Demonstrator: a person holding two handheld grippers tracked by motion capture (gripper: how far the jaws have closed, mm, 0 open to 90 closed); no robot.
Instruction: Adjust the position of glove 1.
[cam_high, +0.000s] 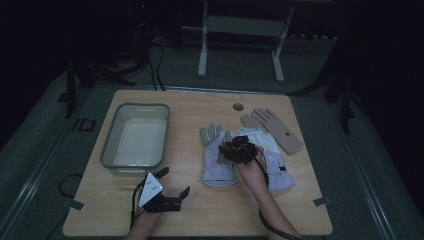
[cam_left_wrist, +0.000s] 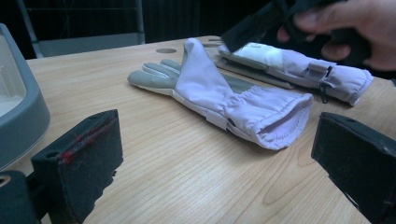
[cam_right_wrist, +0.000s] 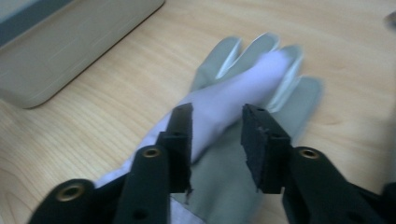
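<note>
Your two grippers and the gloves on the table

Near the front edge of the table, your left gripper lies low and flat with its jaws wide apart, holding nothing, and it points toward the gloves. Your right forearm comes in from the front edge and reaches up the middle, and your right hand grips the right gripper, tipped down over the lilac glove. Its jaws stand a little apart above that glove's folded cloth and do not pinch it. This glove lies in the middle of the table. A second lilac glove lies just beside it. A tan glove lies toward the far right corner. A grey tub sits by the left edge.
</note>
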